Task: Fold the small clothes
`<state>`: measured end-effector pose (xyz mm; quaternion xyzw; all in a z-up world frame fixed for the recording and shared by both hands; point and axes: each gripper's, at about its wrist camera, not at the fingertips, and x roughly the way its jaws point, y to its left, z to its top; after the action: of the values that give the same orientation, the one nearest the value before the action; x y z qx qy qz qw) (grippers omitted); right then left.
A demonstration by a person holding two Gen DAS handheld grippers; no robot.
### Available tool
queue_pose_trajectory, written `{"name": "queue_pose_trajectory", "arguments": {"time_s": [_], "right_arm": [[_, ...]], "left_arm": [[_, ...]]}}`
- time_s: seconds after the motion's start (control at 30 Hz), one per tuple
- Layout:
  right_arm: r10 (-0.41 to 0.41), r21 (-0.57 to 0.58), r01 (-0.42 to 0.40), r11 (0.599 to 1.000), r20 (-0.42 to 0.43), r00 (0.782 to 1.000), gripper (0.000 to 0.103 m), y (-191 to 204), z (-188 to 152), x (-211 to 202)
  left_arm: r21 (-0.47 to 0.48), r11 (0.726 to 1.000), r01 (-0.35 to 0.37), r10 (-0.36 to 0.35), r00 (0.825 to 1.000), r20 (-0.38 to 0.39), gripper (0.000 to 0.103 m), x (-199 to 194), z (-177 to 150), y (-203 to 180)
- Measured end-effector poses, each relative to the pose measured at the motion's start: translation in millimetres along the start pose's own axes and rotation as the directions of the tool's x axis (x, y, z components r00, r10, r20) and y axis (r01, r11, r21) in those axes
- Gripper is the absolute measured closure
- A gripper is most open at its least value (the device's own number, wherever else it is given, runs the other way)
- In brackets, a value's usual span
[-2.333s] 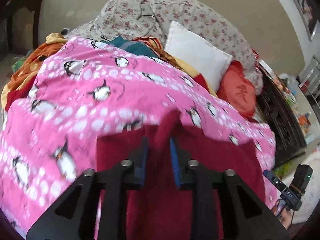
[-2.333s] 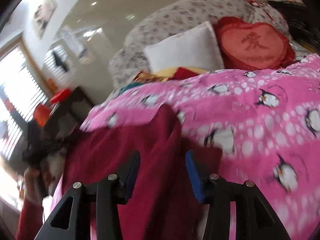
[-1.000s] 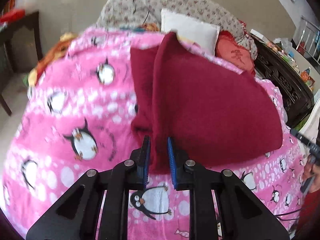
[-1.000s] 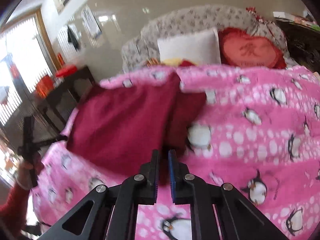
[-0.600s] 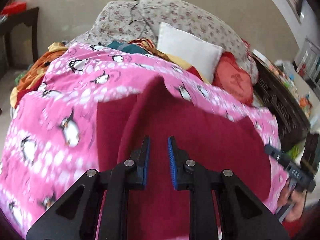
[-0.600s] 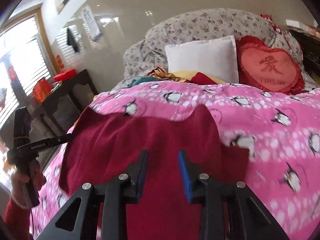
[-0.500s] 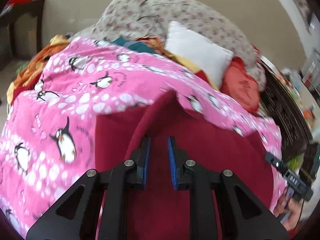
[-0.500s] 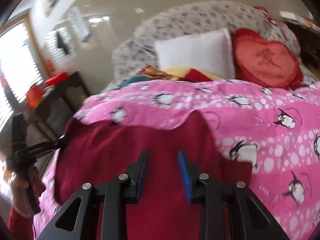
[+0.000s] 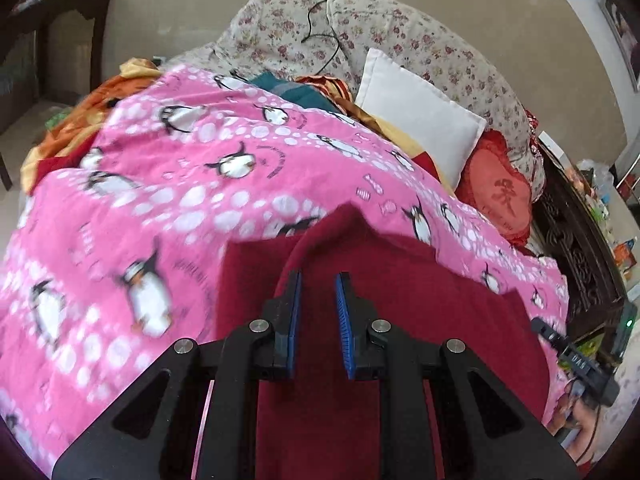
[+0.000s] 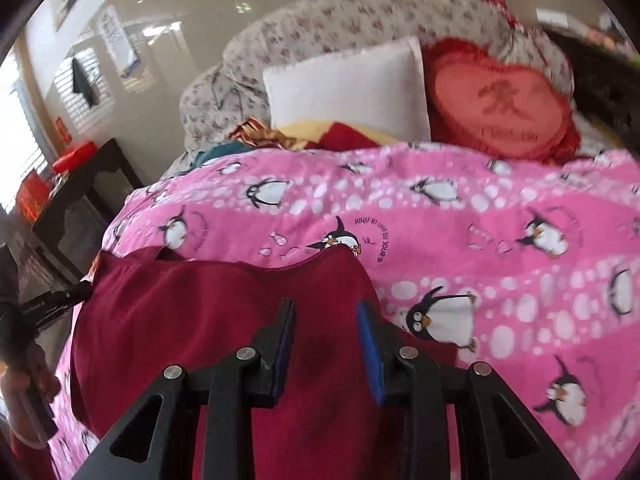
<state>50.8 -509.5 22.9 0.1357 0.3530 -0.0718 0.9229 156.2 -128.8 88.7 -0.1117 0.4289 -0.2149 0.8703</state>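
A dark red garment [image 9: 420, 320] lies on a pink penguin-print blanket [image 9: 160, 208] on the bed. My left gripper [image 9: 318, 280] hovers over its left end, jaws a little apart, with a raised ridge of the red cloth running between and beyond the blue pads [image 9: 342, 320]. My right gripper [image 10: 326, 308] is open over the garment's right end [image 10: 200, 312], nothing between its pads. The right gripper also shows at the right edge of the left wrist view [image 9: 576, 360].
A white pillow [image 9: 420, 108], a red heart cushion [image 9: 500, 192] and a floral headboard [image 9: 360, 28] stand at the far end. Loose coloured clothes [image 9: 308, 88] lie behind the blanket. Dark wooden furniture [image 9: 580, 240] flanks the bed's right; a dark table [image 10: 80, 196] is left.
One second ago both grippers were shut on the red garment and held it up. It has come down flat on the blanket, and both grippers have opened, the right one wider.
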Motion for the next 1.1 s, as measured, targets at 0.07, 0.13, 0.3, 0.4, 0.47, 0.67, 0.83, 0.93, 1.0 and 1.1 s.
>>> {"name": "queue_pose_trajectory", "arguments": {"time_s": [0.07,0.13,0.3,0.4,0.47,0.67,0.83,0.93,1.0,1.1], "right_arm": [[-0.002,-0.004,0.002,1.0,0.016,1.0,0.069,2.1,-6.4,-11.1],[0.015,-0.012,-0.015,1.0,0.004,1.0,0.064,3.3,-14.1,-13.1],[-0.056,-0.077,0.051,0.996,-0.065,0.996,0.058,10.9,-34.7,11.9],[-0.056,-0.065,0.055,0.996,-0.023,0.998,0.058,25.7,-27.2,-8.4],[0.006,-0.069,-0.007,0.998,-0.01,1.0,0.058,43.2,-21.8,-18.9],[0.189,-0.193,-0.198,0.961,-0.066,0.98,0.056,139.4,-17.2,-18.9],[0.257,-0.172,-0.269,0.948,-0.087,0.963,0.056,183.1,-14.5,3.0],[0.265,-0.167,-0.278,0.946,-0.097,0.959,0.056,186.1,-24.2,8.8],[0.233,-0.178,-0.246,0.953,-0.093,0.968,0.056,182.2,-30.9,12.8],[0.207,-0.192,-0.216,0.957,-0.066,0.976,0.056,174.2,-33.0,15.6]], "left_arm": [[0.024,1.0,-0.015,0.014,1.0,0.013,0.079,-13.7,-12.8,0.0],[0.038,0.999,-0.009,0.009,1.0,0.02,0.07,-26.8,-28.7,2.9],[0.006,1.0,0.019,-0.019,0.999,0.044,0.07,-47.3,-64.6,20.5],[-0.069,0.996,0.06,-0.057,0.997,0.044,0.048,-46.8,-77.9,36.9],[-0.117,0.988,0.096,-0.09,0.995,0.05,0.045,-42.3,-81.6,46.4],[-0.151,0.979,0.14,-0.128,0.988,0.085,0.037,-32.6,-78.9,57.3],[-0.189,0.959,0.211,-0.21,0.977,0.023,0.032,-6.6,-64.3,66.3],[-0.204,0.946,0.253,-0.257,0.966,0.005,0.029,4.8,-57.8,66.0],[-0.198,0.94,0.277,-0.282,0.959,0.001,0.02,10.3,-53.2,60.2],[-0.209,0.936,0.282,-0.291,0.957,-0.013,0.012,15.8,-46.9,52.1]]}}
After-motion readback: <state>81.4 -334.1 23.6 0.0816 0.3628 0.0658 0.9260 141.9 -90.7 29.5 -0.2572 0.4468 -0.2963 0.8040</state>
